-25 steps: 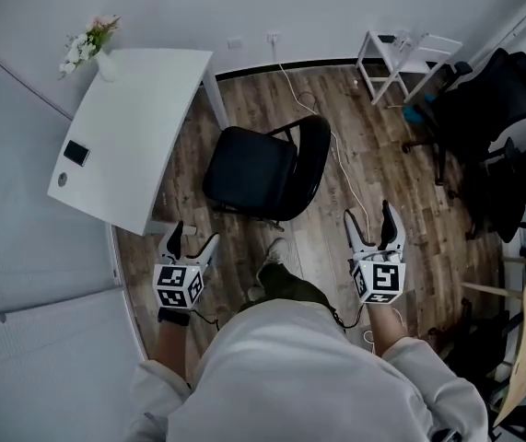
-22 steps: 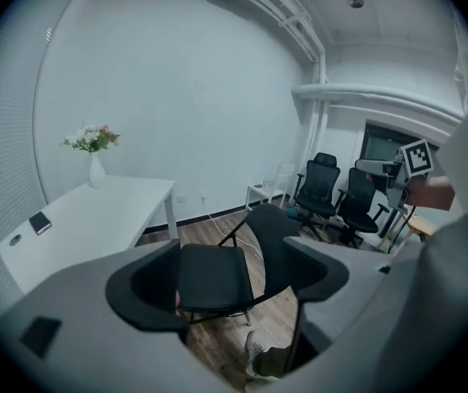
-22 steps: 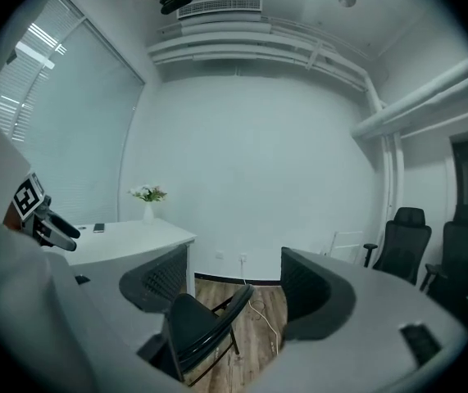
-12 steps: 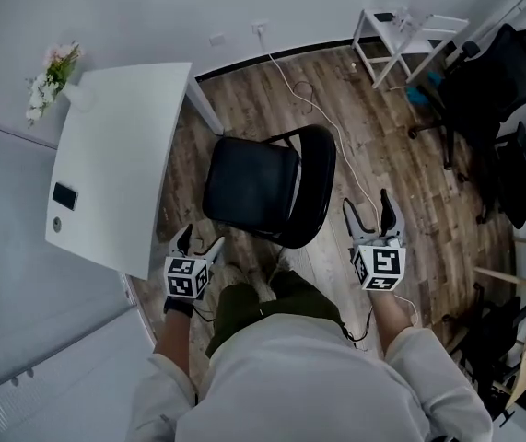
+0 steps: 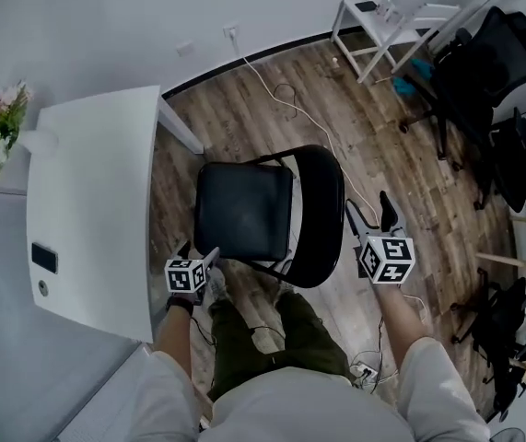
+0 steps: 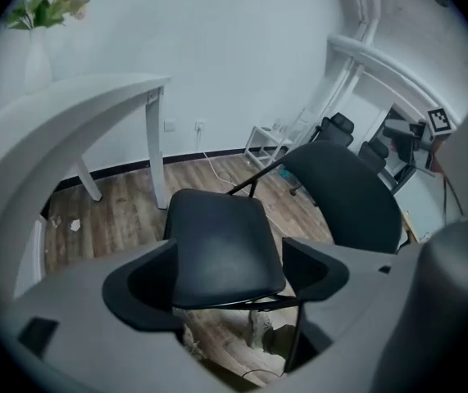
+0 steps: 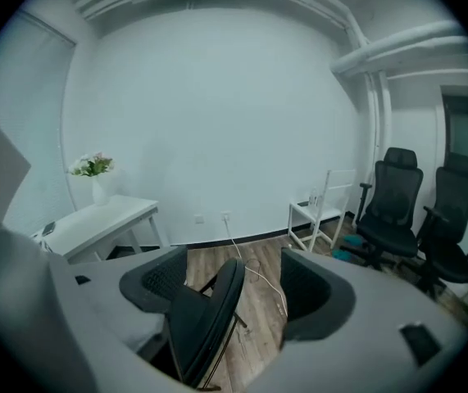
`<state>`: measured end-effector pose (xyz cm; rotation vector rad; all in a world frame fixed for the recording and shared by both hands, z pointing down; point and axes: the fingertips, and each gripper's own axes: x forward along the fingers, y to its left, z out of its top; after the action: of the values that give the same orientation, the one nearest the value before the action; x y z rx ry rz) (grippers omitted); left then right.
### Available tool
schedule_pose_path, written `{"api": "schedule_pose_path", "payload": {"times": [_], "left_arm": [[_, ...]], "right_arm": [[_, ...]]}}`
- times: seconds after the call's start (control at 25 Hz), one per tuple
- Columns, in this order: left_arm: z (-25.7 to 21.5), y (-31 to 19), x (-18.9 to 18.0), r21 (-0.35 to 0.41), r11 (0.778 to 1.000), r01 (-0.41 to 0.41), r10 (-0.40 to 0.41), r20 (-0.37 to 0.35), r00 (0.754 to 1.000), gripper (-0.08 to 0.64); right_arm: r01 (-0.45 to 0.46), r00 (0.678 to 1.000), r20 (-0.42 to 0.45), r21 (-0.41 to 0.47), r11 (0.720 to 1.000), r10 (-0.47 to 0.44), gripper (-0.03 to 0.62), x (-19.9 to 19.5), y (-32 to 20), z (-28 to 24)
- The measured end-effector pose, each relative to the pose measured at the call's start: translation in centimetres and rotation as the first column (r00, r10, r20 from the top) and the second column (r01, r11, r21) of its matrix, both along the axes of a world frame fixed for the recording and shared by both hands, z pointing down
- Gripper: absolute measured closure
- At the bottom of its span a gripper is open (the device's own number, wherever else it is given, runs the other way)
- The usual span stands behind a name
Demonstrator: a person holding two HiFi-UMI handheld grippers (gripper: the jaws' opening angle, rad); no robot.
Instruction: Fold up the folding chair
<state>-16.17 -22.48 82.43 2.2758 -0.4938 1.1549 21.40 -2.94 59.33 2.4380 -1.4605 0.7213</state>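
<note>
The black folding chair (image 5: 267, 215) stood open on the wooden floor (image 5: 244, 109), just beside the white table (image 5: 87, 201), with both my tools at its near side. My left gripper (image 5: 198, 252) hung at the near corner of the seat (image 6: 221, 244), on the table's side, jaws spread wide. Its own camera showed the seat's edge framed between them, the pads clear of it on either side and clasping nothing. My right gripper (image 5: 368, 204) hovered just beside the outer face of the backrest (image 7: 209, 318), jaws likewise released. In its camera the backrest ran edge-on through the gap, closer to the left-hand jaw, and I could not tell whether it brushed that jaw. The seat lay flat and the backrest stood upright, the chair not yet folded. The person's legs (image 5: 244, 330) stood close against the chair, between the two grippers. A vase of flowers (image 5: 3, 122) sat at the table's far corner, and a dark phone-like slab (image 5: 44, 258) lay nearer on the tabletop. A white cable (image 5: 276, 99) trailed across the floor from the wall toward the chair. Black office chairs (image 5: 497, 53) and a white rack (image 5: 373, 21) stood well apart from it, off to the right near the far wall.
</note>
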Motion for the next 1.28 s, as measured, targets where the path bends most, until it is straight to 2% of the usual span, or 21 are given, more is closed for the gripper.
{"api": "schedule_pose_path", "payload": {"times": [0.2,0.44,0.64,0.8,0.88,0.96,1.12,1.28], "left_arm": [[9.1,-4.7,-0.4,-0.061,0.998,-0.009,0.015,0.106,0.994,0.166],[18.6,-8.0,-0.6,-0.132,0.99,-0.038,0.06,0.165,0.985,0.16],[25.6,-10.5,-0.6,-0.209,0.978,-0.01,0.039,0.137,0.99,0.152],[29.6,-11.2,0.4,-0.314,0.949,-0.013,0.037,0.07,0.997,0.149],[31.3,-11.0,0.5,-0.388,0.922,0.024,-0.005,0.048,0.999,0.149],[32.5,-10.7,0.7,-0.484,0.873,0.056,-0.055,0.017,0.998,0.149],[33.2,-10.1,1.4,-0.637,0.771,0.004,-0.088,-0.1,0.991,0.149],[33.4,-9.7,1.6,-0.706,0.707,-0.041,-0.09,-0.147,0.985,0.147]], "right_arm": [[-0.048,0.997,0.057,-0.042,0.998,0.051,0.225,1.4,-2.9,4.9],[-0.078,0.983,0.156,-0.092,0.993,0.092,0.226,3.2,-4.7,9.4],[-0.057,0.959,0.265,-0.176,0.983,0.103,0.227,3.8,-6.2,12.8],[-0.044,0.933,0.333,-0.265,0.963,0.134,0.228,4.5,-7.6,15.8],[-0.036,0.913,0.376,-0.306,0.951,0.156,0.255,4.8,-7.9,17.2],[-0.023,0.88,0.442,-0.319,0.947,0.171,0.296,4.9,-8.4,18.4],[0.037,0.821,0.548,-0.333,0.942,0.161,0.337,4.3,-10.1,19.9],[0.095,0.772,0.618,-0.344,0.934,0.149,0.403,3.5,-10.1,20.7]]}}
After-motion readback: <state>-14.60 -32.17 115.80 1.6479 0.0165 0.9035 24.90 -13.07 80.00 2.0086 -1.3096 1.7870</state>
